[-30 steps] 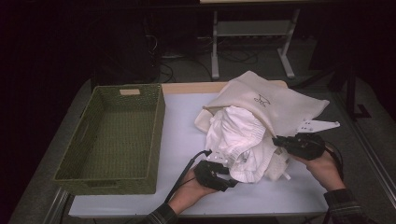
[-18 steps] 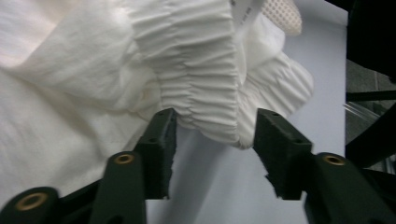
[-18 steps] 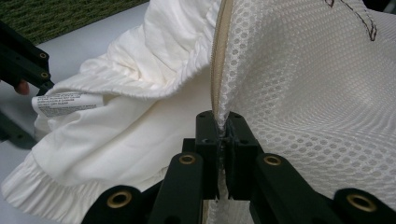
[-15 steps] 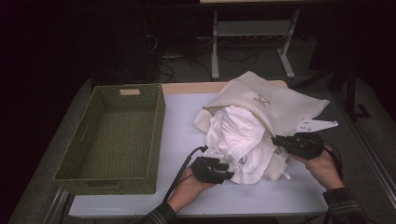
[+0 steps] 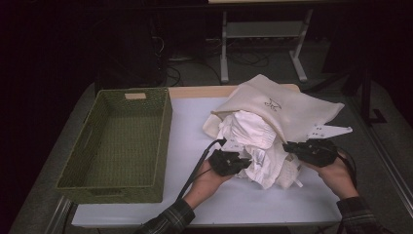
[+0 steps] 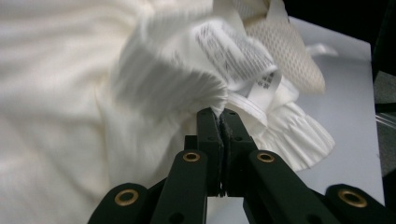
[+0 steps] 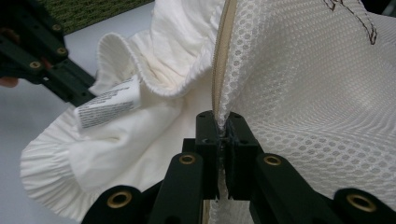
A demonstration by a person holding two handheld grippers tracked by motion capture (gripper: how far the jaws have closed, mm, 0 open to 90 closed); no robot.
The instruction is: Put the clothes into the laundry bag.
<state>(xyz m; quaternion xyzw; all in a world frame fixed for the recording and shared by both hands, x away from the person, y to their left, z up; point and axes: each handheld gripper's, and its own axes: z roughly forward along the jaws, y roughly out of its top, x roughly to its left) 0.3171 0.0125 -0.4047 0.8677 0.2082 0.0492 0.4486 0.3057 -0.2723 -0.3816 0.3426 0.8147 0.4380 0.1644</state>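
Two clamps: left hand-held gripper (image 6: 221, 116) pinches ribbed white garment (image 6: 140, 93); right hand-held gripper (image 7: 223, 122) pinches honeycomb mesh bag (image 7: 303, 84).

Green woven basket (image 5: 117, 146) on white table (image 5: 190, 126), left side; metal stand (image 5: 263, 36) behind.

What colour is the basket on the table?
The basket is olive green, woven; the high view shows it best.

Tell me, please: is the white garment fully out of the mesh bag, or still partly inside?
Partly inside. The white garment bulges from the mesh bag mouth; its upper part lies under the bag's edge.
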